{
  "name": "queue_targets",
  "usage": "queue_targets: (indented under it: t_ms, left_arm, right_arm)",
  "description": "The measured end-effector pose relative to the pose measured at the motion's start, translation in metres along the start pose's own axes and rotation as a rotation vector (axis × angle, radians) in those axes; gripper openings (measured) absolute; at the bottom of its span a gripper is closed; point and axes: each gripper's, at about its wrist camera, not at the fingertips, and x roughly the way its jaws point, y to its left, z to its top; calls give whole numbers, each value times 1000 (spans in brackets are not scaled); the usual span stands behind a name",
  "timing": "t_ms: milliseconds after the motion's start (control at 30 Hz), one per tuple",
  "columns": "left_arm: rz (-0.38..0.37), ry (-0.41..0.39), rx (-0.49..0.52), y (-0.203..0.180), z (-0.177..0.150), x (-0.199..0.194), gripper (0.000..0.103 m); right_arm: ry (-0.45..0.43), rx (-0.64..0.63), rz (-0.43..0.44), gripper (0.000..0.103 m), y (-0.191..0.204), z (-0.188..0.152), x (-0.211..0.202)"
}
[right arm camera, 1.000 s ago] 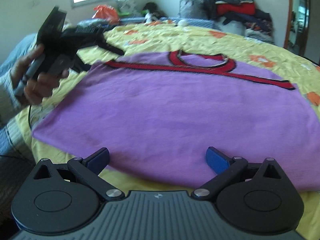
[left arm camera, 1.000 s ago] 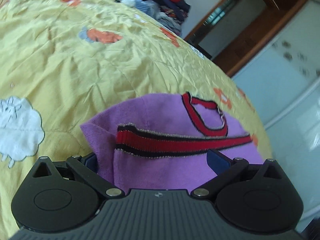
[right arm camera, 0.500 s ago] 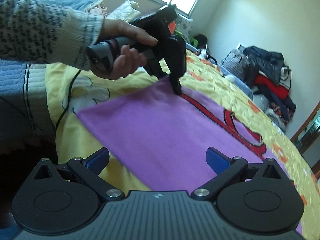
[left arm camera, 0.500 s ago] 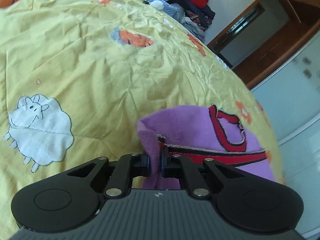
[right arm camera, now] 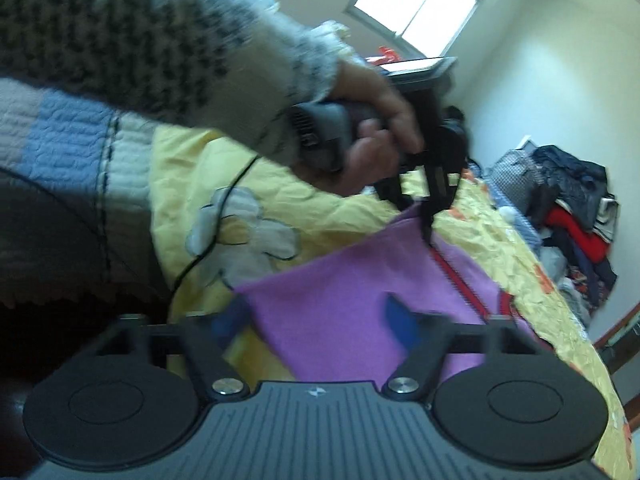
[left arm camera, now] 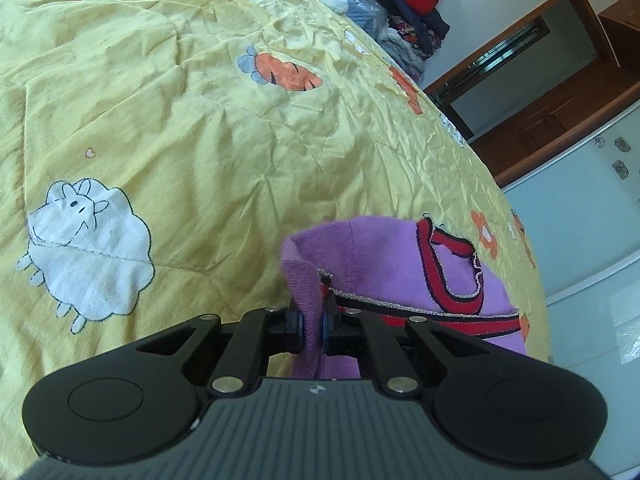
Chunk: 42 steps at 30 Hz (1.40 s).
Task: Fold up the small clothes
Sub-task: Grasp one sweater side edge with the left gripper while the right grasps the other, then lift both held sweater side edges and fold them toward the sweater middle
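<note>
Purple knit top with red trim edged in black and a glittery silver thread along neckline and hem band. Yellow bedspread printed with a white sheep outlined in black, orange carrots with pale blue tops, and a white flower. Black grippers with blue pads. Grey-and-black flecked sleeve. Red and navy among piled clothes.
</note>
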Motion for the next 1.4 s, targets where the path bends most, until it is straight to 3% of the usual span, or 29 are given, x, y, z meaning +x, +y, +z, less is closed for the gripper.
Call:
queue_targets:
  t_ms: [333,400,467,567,633,733,767,900,1100,1233,1400]
  left_arm:
    - [9,4,-14,1,-2,2,9]
    - [7,6,-18,3,-2,2,9]
    - [5,8,-21,5,-3,2,9]
    - [6,9,-31,6,-3,3,9]
    - [9,10,-32,5,-3,4,9]
    - [19,13,-29,3,-3,5,9]
    - [18,11,-35,3,-3,5,9]
    - [-29,8,-122,14,-4,5,9]
    - [-140,-23,-278,30,-7,-7,8]
    - [-151,-53,-290,12,-3,-14,8]
    - [-156,-65,-235,-36,6,-14,8]
  right_arm:
    - [12,-28,49,58,12,-7,11]
    - [21,52,108,48,3,-7,14]
    - [22,129,144,47,-7,-7,13]
    - [0,261,198,34,-26,-7,11]
    - [18,285,200,33,-31,-7,14]
    - [12,281,180,18,-31,-11,16]
    - [0,284,167,3,-32,-11,15]
    - [-50,268,144,4,-32,-13,10]
    - [-121,460,186,3,-75,-14,-7]
    - [-185,563,191,3,-106,-17,-23]
    - [-248,690,155,3,-149,-40,-49]
